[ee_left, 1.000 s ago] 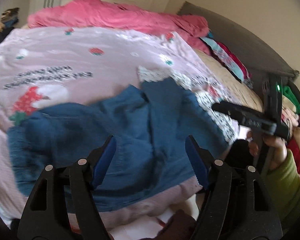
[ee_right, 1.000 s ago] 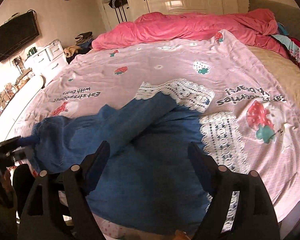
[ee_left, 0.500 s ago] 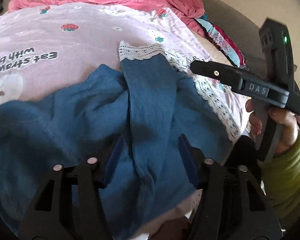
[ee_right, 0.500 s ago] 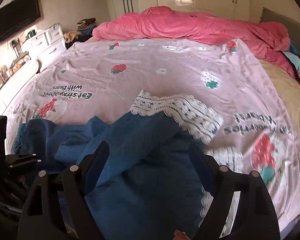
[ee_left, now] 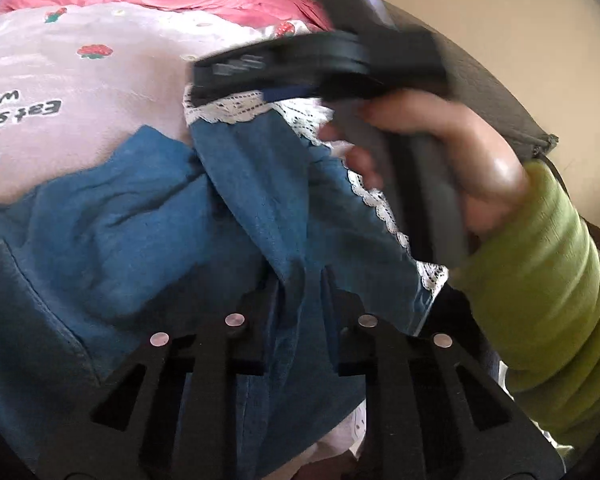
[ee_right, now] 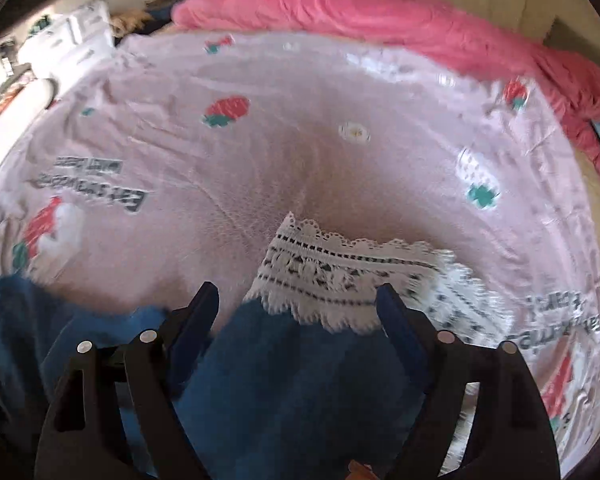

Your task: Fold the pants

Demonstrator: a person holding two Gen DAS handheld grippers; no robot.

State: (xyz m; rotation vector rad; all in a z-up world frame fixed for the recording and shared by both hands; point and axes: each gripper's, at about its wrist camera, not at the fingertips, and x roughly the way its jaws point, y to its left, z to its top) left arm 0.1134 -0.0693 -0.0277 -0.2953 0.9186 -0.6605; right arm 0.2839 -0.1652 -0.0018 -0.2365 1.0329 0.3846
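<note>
Blue pants [ee_left: 148, 240], rumpled on the pink bed cover [ee_left: 112, 80], lower centre of both views, lace cuffs toward the frame centre. Left gripper [ee_left: 300, 300], bottom centre: fingers closing onto a ridge of denim, presumably to anchor it. Right gripper [ee_right: 296, 312], bottom centre: fingers wide apart and narrowing slightly, straddling the lace cuff [ee_right: 340, 276], nothing pinched, likely poised to lift the leg for folding.

Home bedroom, bed [ee_right: 300, 128] with pink strawberry-print cover, rumpled pink duvet [ee_right: 380, 8]
</note>
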